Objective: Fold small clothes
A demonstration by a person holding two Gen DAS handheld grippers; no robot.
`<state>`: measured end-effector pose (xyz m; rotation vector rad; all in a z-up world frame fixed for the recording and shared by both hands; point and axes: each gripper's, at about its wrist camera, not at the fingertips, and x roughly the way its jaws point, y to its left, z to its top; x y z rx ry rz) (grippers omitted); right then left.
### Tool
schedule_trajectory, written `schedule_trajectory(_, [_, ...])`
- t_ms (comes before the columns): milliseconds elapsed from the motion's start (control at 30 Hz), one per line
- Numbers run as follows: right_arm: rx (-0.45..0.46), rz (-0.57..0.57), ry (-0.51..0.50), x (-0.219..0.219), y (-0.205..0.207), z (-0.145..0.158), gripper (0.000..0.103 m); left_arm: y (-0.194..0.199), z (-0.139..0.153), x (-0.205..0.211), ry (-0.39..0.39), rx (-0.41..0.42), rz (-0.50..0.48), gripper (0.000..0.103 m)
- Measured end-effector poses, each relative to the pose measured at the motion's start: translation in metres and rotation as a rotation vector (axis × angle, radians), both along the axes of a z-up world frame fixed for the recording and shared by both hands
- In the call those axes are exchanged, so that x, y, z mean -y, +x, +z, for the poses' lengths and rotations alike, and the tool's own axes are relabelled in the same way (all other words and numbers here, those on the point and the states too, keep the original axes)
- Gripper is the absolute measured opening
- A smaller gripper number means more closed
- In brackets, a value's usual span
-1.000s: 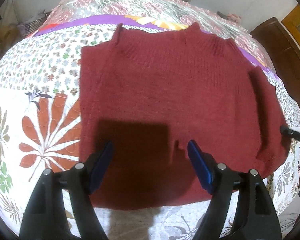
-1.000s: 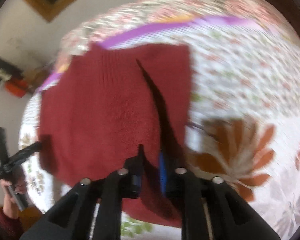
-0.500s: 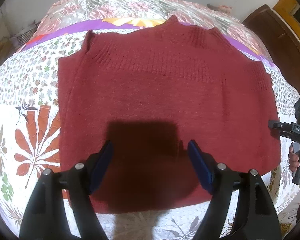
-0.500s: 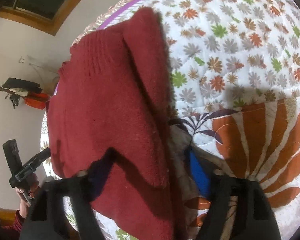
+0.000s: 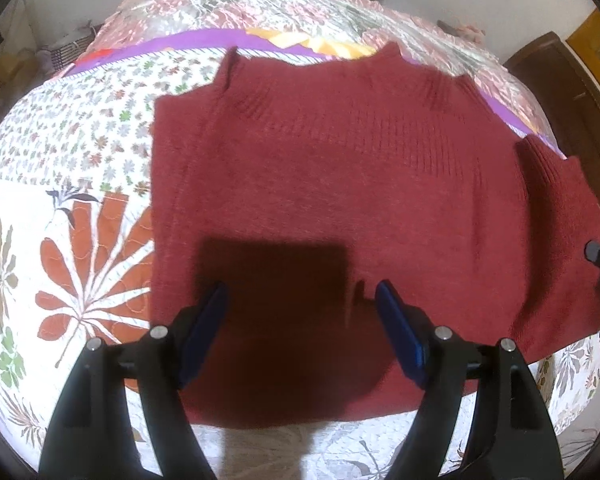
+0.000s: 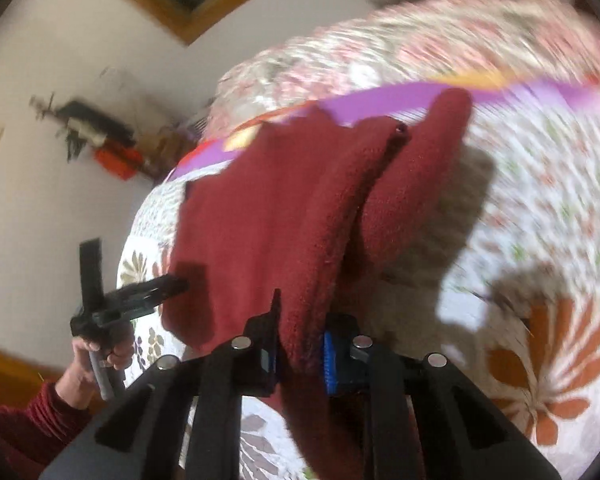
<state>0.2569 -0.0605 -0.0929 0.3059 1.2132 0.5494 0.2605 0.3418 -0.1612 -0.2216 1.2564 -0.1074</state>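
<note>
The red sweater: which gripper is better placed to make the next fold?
Right. The right gripper is shut on the red sweater's lifted side edge, while the left gripper hovers open above the sweater, gripping nothing.

A dark red sweater (image 5: 340, 200) lies spread on a floral quilt (image 5: 60, 200), the left gripper (image 5: 300, 304) hovering wide-jawed above its hem.

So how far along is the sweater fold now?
Early. Done: red sweater spread on the quilt. In hand: right gripper is shut on its side edge, lifting it; left gripper hovers open above. Left: every fold.
</note>
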Motion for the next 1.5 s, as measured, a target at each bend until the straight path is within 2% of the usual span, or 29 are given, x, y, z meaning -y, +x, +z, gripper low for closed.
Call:
schedule_trajectory(100, [0.028, 0.092, -0.026, -0.046, 0.005, 0.007, 0.016, -0.003, 0.009, -0.009, 0.002, 0.022, 0.014, 0.076])
schedule_trajectory(200, [0.017, 0.167, -0.044, -0.093, 0.005, -0.002, 0.015, -0.006, 0.014, -0.019, 0.001, 0.031, 0.034, 0.076])
schedule_trajectory(267, [0.000, 0.204, -0.084, -0.120, 0.005, -0.016, 0.015, -0.007, 0.016, -0.022, 0.001, 0.032, 0.045, 0.076])
schedule_trajectory(400, [-0.074, 0.210, -0.157, -0.147, 0.006, -0.054, 0.015, -0.010, 0.015, -0.031, -0.006, 0.021, 0.063, 0.076])
schedule_trajectory(500, [-0.141, 0.210, -0.106, -0.148, 0.006, -0.070, 0.031, -0.009, 0.015, -0.030, -0.019, 0.018, 0.067, 0.076])
schedule_trajectory(533, [-0.149, 0.212, -0.082, -0.147, 0.005, -0.068, 0.039, -0.009, 0.016, -0.029, -0.024, 0.019, 0.065, 0.076])
schedule_trajectory(600, [-0.133, 0.224, -0.055, -0.149, 0.004, -0.052, 0.042, -0.008, 0.018, -0.026, -0.035, 0.027, 0.060, 0.076])
schedule_trajectory(667, [-0.123, 0.236, -0.012, -0.141, -0.002, -0.027, 0.043, -0.006, 0.021, -0.025, -0.066, 0.031, 0.057, 0.076])
schedule_trajectory(733, [-0.110, 0.219, 0.042, -0.126, -0.009, -0.005, 0.053, -0.003, 0.023, -0.020, -0.118, 0.036, 0.058, 0.076])
schedule_trajectory(833, [-0.077, 0.153, 0.024, -0.095, -0.013, 0.011, 0.056, 0.004, 0.026, -0.008, -0.207, 0.037, 0.057, 0.076])
schedule_trajectory(900, [-0.083, 0.074, -0.023, -0.068, -0.013, 0.007, 0.056, 0.008, 0.024, 0.006, -0.248, 0.029, 0.035, 0.076])
schedule_trajectory(967, [-0.107, -0.005, -0.094, -0.041, -0.015, -0.007, 0.057, 0.013, 0.020, 0.025, -0.250, 0.016, -0.001, 0.076])
schedule_trajectory(1067, [-0.143, -0.065, -0.083, -0.016, -0.022, -0.022, 0.056, 0.016, 0.013, 0.052, -0.269, -0.005, -0.050, 0.076])
schedule_trajectory(1267, [-0.165, -0.093, -0.095, 0.002, -0.037, -0.037, 0.056, 0.024, 0.006, 0.082, -0.355, -0.007, -0.085, 0.076])
schedule_trajectory(1367, [-0.154, -0.089, -0.098, 0.004, -0.038, -0.040, 0.056, 0.029, -0.002, 0.091, -0.325, -0.042, -0.070, 0.075])
schedule_trajectory(1500, [-0.133, -0.083, -0.095, 0.004, -0.037, -0.038, 0.056, 0.019, 0.012, 0.084, -0.316, 0.008, -0.053, 0.075])
